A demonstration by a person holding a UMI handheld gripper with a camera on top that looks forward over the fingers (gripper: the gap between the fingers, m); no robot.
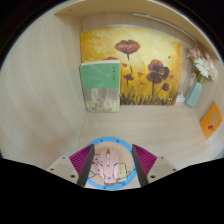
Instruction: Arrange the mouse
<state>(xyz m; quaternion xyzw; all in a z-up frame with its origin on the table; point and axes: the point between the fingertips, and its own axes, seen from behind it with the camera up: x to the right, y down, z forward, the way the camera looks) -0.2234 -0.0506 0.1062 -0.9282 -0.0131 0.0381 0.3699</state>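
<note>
A small pink mouse [110, 163] lies on a round mat with a blue rim [90, 180] and a cartoon print, on a pale wooden desk [50, 110]. My gripper [113, 150] is open. Its two magenta pads [84, 162] stand to the left and right of the mouse, with a gap on each side. The mouse rests on the mat between the fingers, with its front end pointing away from me. The near part of the mat is hidden below the fingers.
A painting of red poppies [140, 65] leans on the back wall. A green book [100, 85] stands in front of its left part. A light blue vase with flowers [196, 88] and an orange card [210, 122] are at the right.
</note>
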